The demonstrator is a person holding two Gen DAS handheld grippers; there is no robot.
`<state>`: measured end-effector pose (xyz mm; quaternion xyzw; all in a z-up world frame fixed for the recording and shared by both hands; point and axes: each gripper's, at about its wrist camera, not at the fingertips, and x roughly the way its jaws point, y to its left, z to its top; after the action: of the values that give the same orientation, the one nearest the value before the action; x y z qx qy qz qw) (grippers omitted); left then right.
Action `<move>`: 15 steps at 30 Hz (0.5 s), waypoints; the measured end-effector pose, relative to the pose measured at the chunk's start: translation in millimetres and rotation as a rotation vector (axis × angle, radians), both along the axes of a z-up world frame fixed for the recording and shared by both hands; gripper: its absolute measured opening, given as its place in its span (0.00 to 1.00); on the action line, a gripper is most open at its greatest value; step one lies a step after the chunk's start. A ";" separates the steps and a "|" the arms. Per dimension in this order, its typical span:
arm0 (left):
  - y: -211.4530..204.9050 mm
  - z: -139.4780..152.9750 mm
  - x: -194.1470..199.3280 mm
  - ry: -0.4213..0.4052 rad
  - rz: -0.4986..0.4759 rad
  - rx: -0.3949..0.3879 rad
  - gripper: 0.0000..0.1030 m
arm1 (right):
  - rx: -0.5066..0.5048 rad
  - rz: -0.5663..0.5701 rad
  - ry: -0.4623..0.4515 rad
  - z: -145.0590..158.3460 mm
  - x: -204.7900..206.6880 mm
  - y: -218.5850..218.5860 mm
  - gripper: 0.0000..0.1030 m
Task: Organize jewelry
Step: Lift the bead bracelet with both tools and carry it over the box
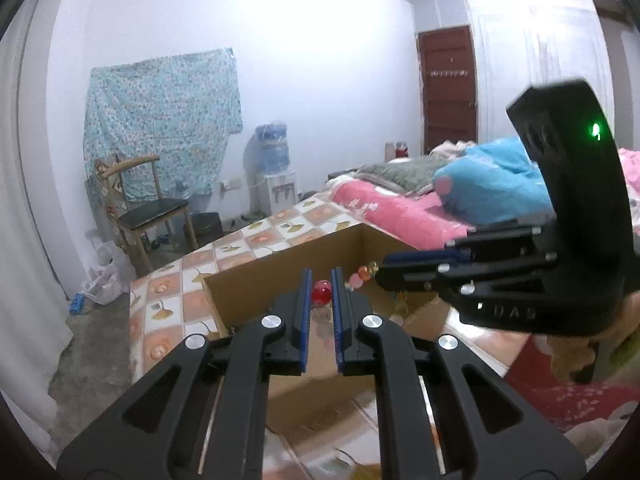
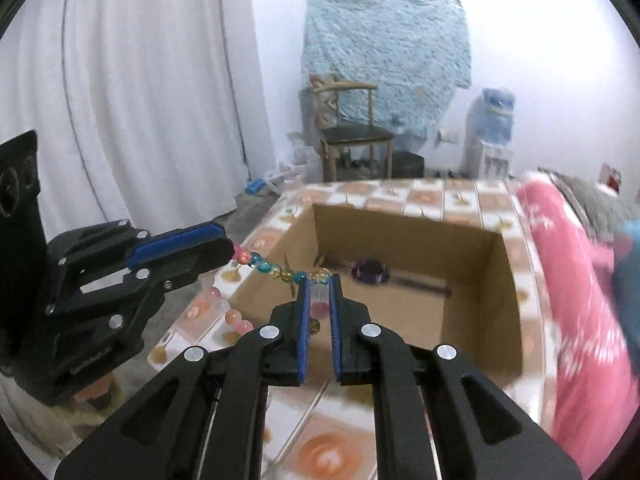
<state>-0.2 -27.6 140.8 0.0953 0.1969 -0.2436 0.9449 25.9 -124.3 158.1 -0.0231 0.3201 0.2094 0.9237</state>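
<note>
Beaded bracelet (image 2: 276,270) stretched above cardboard box (image 2: 404,228) — left tongs (image 2: 234,249), right tongs (image 2: 320,280) both clamping it.

The beads (image 2: 276,270) look like glossy, see-through glass or plastic. Both grippers, left (image 1: 321,280) and right (image 2: 320,284), are matt black plastic with ribbed blue pads and shiny metal rivets. The box (image 2: 404,224) is plain matt cardboard on a smooth, patterned tablecloth (image 2: 440,192). The chair (image 2: 352,120) is wood.

Bead string (image 2: 276,266) stretched between both grippers' fingers (image 2: 306,312); cardboard box (image 2: 500,280) beneath.
</note>
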 end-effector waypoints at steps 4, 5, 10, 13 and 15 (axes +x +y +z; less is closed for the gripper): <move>-0.4 -9.2 48.8 0.125 0.012 0.043 0.09 | -0.026 0.100 0.162 -13.4 70.2 2.9 0.09; 0.2 -16.4 63.1 0.166 0.025 0.060 0.09 | -0.030 0.122 0.209 -20.3 85.6 6.1 0.09; 9.8 -57.4 109.6 0.368 0.048 0.102 0.09 | -0.072 0.223 0.492 -76.4 163.2 30.3 0.09; 12.3 -77.8 120.8 0.438 0.059 0.140 0.09 | -0.081 0.266 0.621 -105.5 188.4 43.4 0.09; 13.4 -87.3 125.1 0.476 0.063 0.158 0.09 | -0.098 0.283 0.674 -119.4 199.2 51.8 0.09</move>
<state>124.9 -14.2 53.5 0.1024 0.4353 -0.2136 0.8686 225.2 -72.5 38.7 -0.0410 0.6098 0.3152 0.7261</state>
